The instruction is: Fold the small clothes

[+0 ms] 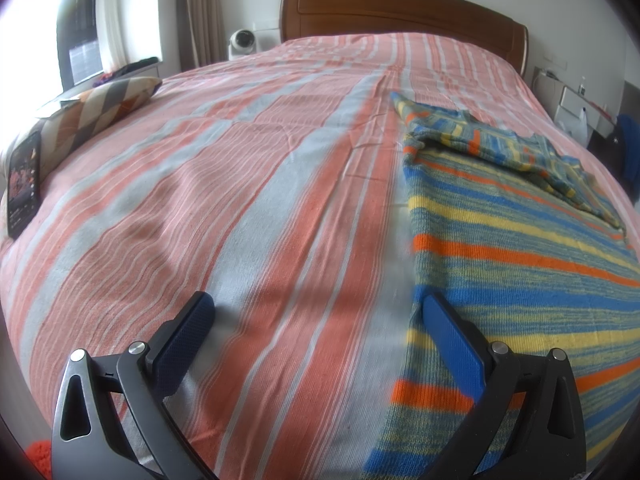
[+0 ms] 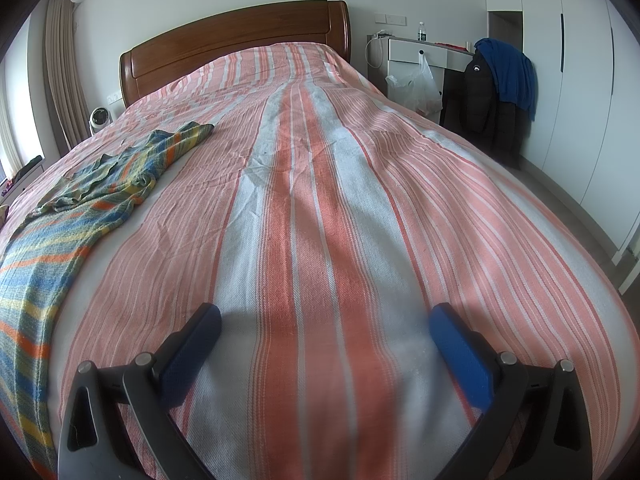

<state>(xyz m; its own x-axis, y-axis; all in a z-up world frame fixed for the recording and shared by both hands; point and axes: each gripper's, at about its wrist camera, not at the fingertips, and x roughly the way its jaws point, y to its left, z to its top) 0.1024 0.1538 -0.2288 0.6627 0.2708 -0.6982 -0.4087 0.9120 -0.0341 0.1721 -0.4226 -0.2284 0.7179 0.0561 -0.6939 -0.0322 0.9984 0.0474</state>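
Observation:
A small knitted garment (image 1: 500, 248) with blue, yellow, orange and green stripes lies on the bed, its far part folded over and rumpled. In the left wrist view it fills the right side; my left gripper (image 1: 316, 308) is open, its right finger (image 1: 452, 336) over the garment's near left edge, its left finger over bare bedspread. In the right wrist view the same garment (image 2: 52, 232) lies at the far left. My right gripper (image 2: 326, 316) is open above bare bedspread, well right of the garment, holding nothing.
A pink, salmon and white striped bedspread (image 2: 320, 200) covers the bed up to a wooden headboard (image 2: 236, 40). A phone (image 1: 24, 184) and patterned pillow (image 1: 100, 108) lie at the left edge. A chair with jackets (image 2: 496, 88) and a white desk (image 2: 420, 52) stand right of the bed.

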